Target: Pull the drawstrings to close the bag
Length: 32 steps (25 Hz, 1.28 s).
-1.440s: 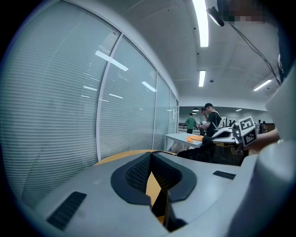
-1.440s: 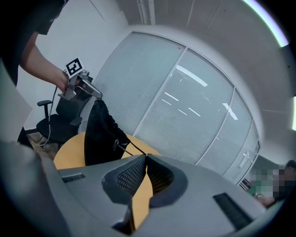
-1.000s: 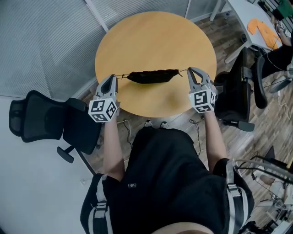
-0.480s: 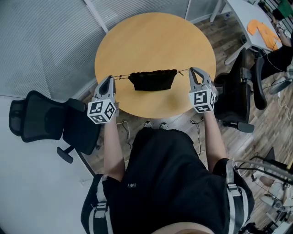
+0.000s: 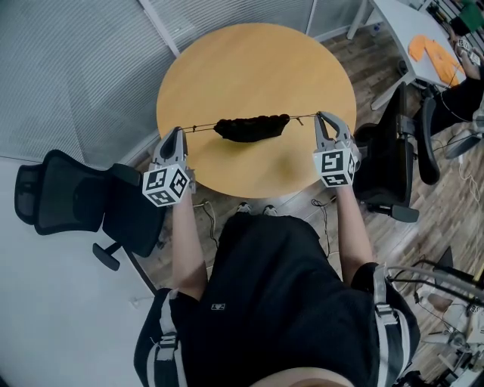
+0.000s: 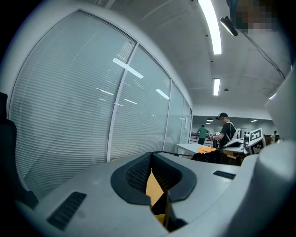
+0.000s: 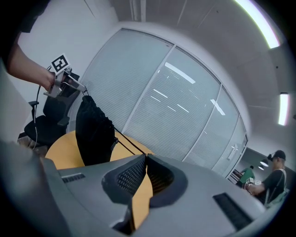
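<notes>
Round wooden table [image 5: 257,60]; over its 6 o'clock half a bunched black bag [image 5: 252,127], strung between two grippers; left gripper [image 5: 177,131] at the bag's 9 o'clock, jaws closed on the left drawstring [image 5: 198,126]; right gripper [image 5: 321,116] at 3 o'clock, jaws clamping the right drawstring [image 5: 302,117].

Your head view shows a round tan wooden table [image 5: 249,68] in the upper middle, a black office chair [image 5: 68,200] at left centre, a second black office chair [image 5: 393,162] at the right, and a white desk [image 5: 401,19] with orange sheets [image 5: 439,57] at the upper right.
</notes>
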Each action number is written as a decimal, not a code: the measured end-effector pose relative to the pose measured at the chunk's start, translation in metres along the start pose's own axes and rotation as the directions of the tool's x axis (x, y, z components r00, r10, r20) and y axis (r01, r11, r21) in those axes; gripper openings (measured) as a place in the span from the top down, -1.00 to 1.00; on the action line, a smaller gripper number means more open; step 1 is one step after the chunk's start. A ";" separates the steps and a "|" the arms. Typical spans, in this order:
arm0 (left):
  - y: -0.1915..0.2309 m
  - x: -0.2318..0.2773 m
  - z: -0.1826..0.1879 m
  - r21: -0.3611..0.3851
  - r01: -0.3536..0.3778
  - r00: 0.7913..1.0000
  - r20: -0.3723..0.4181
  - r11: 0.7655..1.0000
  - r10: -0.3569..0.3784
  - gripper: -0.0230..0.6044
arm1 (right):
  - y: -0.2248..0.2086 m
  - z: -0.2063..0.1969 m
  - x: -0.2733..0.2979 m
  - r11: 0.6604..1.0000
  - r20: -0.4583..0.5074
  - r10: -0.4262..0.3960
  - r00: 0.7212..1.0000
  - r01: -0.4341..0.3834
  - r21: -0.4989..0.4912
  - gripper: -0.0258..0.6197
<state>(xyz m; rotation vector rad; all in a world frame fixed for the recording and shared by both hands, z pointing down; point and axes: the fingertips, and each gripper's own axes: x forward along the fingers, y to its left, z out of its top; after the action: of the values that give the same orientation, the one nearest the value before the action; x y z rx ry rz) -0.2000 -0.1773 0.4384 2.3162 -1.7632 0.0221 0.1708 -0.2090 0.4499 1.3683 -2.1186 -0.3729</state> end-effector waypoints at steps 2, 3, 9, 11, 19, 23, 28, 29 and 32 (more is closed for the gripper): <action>0.003 0.000 0.001 -0.001 -0.021 1.000 0.008 1.000 0.021 0.87 | -0.001 -0.001 0.001 1.000 0.001 -0.002 1.000 0.002 0.004 0.73; 0.004 -0.001 0.002 0.000 -0.031 0.999 0.011 1.000 0.031 0.87 | -0.002 -0.001 0.001 1.000 0.001 -0.004 1.000 0.004 0.007 0.73; 0.010 -0.003 0.002 -0.007 -0.073 0.997 0.016 0.997 0.073 0.87 | -0.013 -0.008 -0.003 0.998 -0.014 -0.030 0.999 0.030 0.049 0.73; 0.012 -0.004 0.001 -0.011 -0.077 0.997 0.014 0.997 0.077 0.87 | -0.016 -0.010 -0.004 0.998 -0.018 -0.032 0.999 0.033 0.061 0.73; 0.016 -0.005 -0.002 -0.008 -0.097 0.995 0.008 0.995 0.097 0.87 | -0.017 -0.014 -0.003 0.997 -0.029 -0.041 0.999 0.043 0.064 0.73; 0.015 -0.007 -0.004 0.002 -0.105 0.994 0.004 0.994 0.105 0.87 | -0.020 -0.015 -0.003 0.996 -0.028 -0.056 0.998 0.057 0.069 0.73; 0.015 -0.009 -0.003 0.015 -0.112 0.994 0.008 0.994 0.112 0.87 | -0.026 -0.018 -0.002 0.993 -0.023 -0.084 0.996 0.086 0.081 0.73; 0.015 -0.009 -0.003 0.014 -0.113 0.994 0.009 0.993 0.113 0.87 | -0.027 -0.017 -0.002 0.992 -0.021 -0.089 0.996 0.090 0.084 0.73; 0.017 -0.011 -0.002 0.010 -0.117 0.993 0.013 0.993 0.117 0.87 | -0.029 -0.015 -0.004 0.991 -0.017 -0.100 0.995 0.102 0.087 0.73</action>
<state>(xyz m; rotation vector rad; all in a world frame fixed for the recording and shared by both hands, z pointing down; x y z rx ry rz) -0.2189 -0.1707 0.4416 2.2224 -1.9072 0.0373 0.2020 -0.2170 0.4457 1.5280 -2.0822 -0.3141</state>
